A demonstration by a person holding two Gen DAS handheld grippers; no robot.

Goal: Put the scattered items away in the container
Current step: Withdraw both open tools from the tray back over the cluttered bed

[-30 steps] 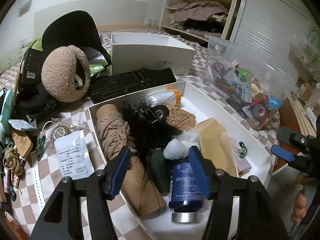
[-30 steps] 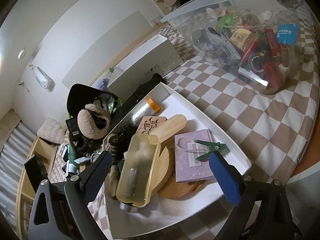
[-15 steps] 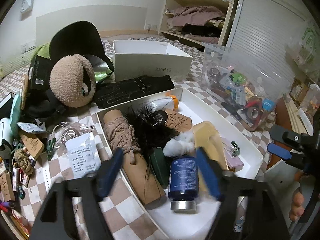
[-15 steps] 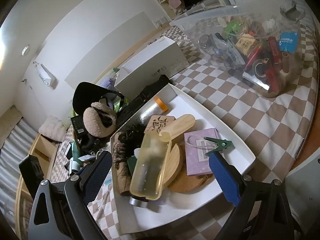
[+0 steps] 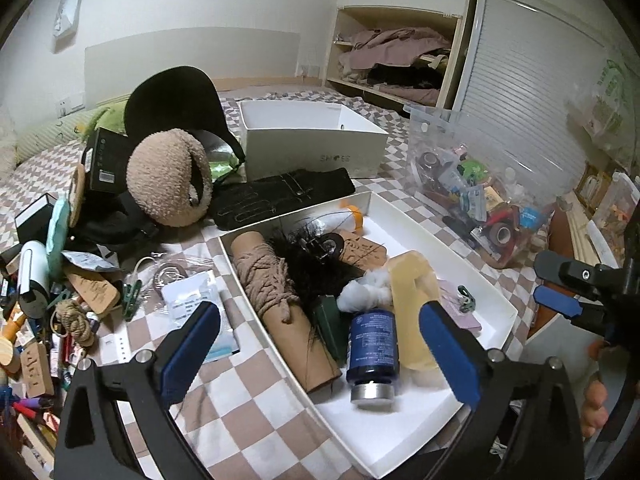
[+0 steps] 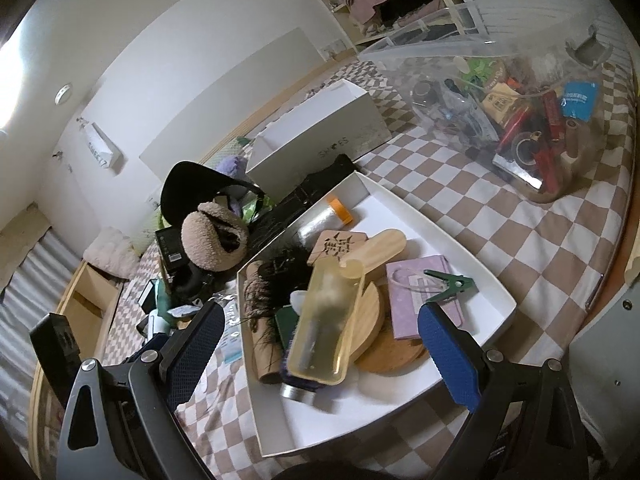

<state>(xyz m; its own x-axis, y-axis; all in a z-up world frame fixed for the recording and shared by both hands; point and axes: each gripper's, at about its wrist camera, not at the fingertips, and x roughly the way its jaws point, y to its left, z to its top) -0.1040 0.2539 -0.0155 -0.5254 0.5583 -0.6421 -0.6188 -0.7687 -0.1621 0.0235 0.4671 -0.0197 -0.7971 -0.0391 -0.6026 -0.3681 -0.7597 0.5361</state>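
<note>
The checked bedcover (image 5: 256,396) carries everything, and the white tray (image 5: 472,280) serving as the container sits in the middle of it, already crowded. Inside lie a rope-wrapped cardboard tube (image 5: 280,312), a yellowish translucent case (image 5: 412,304) and a dark blue bottle (image 5: 373,344), cap toward the camera, its long axis running away from the left gripper (image 5: 320,344).

That gripper's jaws have just been opening and now stand wide, with the bottle below and between them but untouched, so I judge it released. The right gripper (image 6: 320,344) hangs over the tray's near edge, spread wide and empty.

What remains scattered lies off the tray's left side: a white paper packet (image 5: 196,300), a green clip (image 5: 131,296), a knotted rope (image 5: 74,318) and smaller bits too jumbled to name, possibly tags. All sit nearer the left gripper, so the next pick likely calls for swinging it leftward.
</note>
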